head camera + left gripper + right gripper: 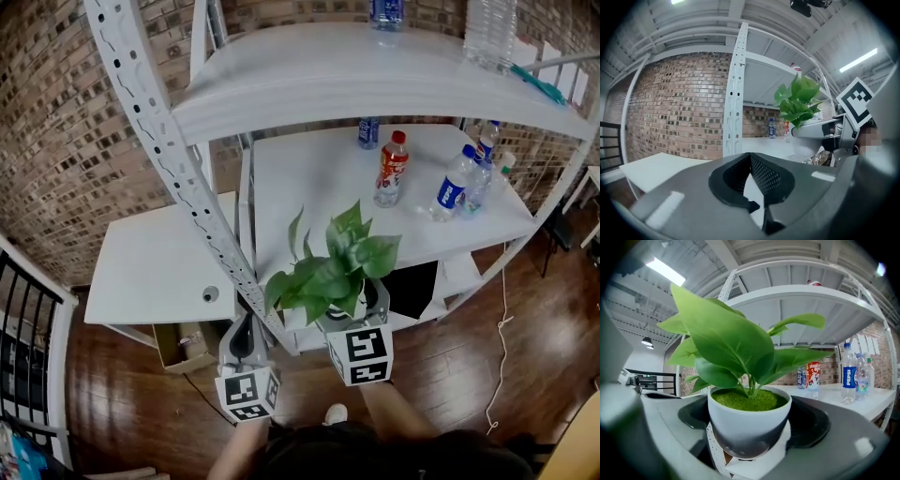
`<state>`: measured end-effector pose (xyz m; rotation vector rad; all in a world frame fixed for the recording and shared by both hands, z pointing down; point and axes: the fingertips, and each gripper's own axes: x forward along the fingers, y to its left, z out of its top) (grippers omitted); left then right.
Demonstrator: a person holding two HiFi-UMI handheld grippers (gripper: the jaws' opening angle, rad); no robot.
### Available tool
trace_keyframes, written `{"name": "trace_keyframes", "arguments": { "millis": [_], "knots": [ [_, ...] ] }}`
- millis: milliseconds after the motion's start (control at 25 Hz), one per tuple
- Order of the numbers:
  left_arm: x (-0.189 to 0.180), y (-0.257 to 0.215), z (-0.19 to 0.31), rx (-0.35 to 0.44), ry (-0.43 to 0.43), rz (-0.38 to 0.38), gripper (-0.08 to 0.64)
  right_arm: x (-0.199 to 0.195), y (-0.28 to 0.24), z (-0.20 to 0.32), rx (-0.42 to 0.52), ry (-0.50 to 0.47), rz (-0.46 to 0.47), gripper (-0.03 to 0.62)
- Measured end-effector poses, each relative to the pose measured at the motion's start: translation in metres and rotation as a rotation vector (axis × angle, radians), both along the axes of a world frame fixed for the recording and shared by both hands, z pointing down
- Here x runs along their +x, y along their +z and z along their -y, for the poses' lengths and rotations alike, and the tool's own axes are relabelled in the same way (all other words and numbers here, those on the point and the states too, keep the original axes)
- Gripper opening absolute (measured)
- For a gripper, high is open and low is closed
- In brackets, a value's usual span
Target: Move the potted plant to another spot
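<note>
The potted plant (333, 272) has broad green leaves and a small white pot (749, 420) filled with green moss. My right gripper (752, 441) is shut on the pot, one jaw on each side, and holds it upright in the air in front of the shelf rack. In the head view the leaves hide most of the pot, and the marker cube (359, 354) sits below it. My left gripper (246, 333) hangs left of the plant beside the rack's upright. Its jaws (751, 161) meet at the tips with nothing between them. The plant (799, 101) shows at the right in the left gripper view.
A white shelf rack has a perforated upright (178, 159) and a middle shelf (300, 178) carrying a red-labelled bottle (392, 169) and several blue-labelled bottles (453, 185). A low white table (159, 262) stands left, a cardboard box (183, 342) below it, and a black railing (23, 328) is at far left.
</note>
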<state>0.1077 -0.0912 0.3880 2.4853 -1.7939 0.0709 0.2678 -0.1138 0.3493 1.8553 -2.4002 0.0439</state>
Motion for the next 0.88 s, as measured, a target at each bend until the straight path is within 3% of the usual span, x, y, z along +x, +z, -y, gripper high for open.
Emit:
{"name": "trace_keyframes", "arguments": {
  "millis": [440,680,880],
  "knots": [
    [-0.094,0.017,0.007,-0.035,-0.078,-0.005,0.017,-0.098,-0.009,-0.026,-0.002,-0.094,-0.004,0.483],
    [-0.173,0.012,0.023,-0.024,-0.089,0.009,0.017,-0.199,-0.032,-0.024,0.049,-0.164,0.012,0.483],
    [-0.257,0.01,0.041,-0.01,-0.078,-0.012,0.017,-0.29,-0.035,-0.001,0.038,-0.19,0.044,0.483]
  ]
}}
